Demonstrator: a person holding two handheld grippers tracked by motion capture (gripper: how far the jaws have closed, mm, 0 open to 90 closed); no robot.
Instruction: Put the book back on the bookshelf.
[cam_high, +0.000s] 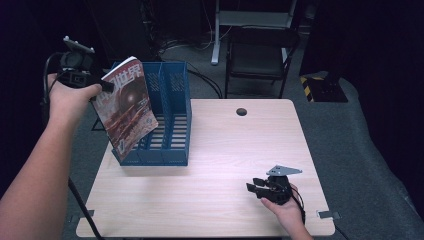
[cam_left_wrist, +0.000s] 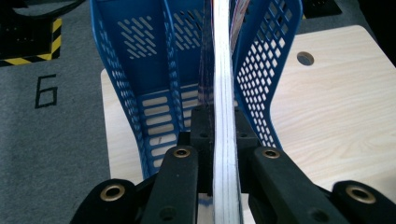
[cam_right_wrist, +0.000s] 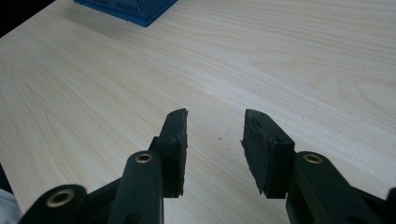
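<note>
The left tool (cam_left_wrist: 219, 140) pinches a magazine (cam_high: 126, 107) by its edge, tilted above the blue file rack (cam_high: 172, 95). Its lower corner may snag a divider. The right tool (cam_right_wrist: 215, 140), spread and holding nothing, rests on the desk (cam_high: 220, 200).

magazine (cam_high: 126, 107) hides file rack (cam_high: 172, 115) left compartment; cover print unreadable.

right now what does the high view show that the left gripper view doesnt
High view alone: the magazine cover, tilted over the blue file rack, the left gripper in its hand, and the right gripper open near the table edge. Left gripper view alone: the page edges clamped between the jaws, and a floor marking. Both share rack, magazine, table.
</note>
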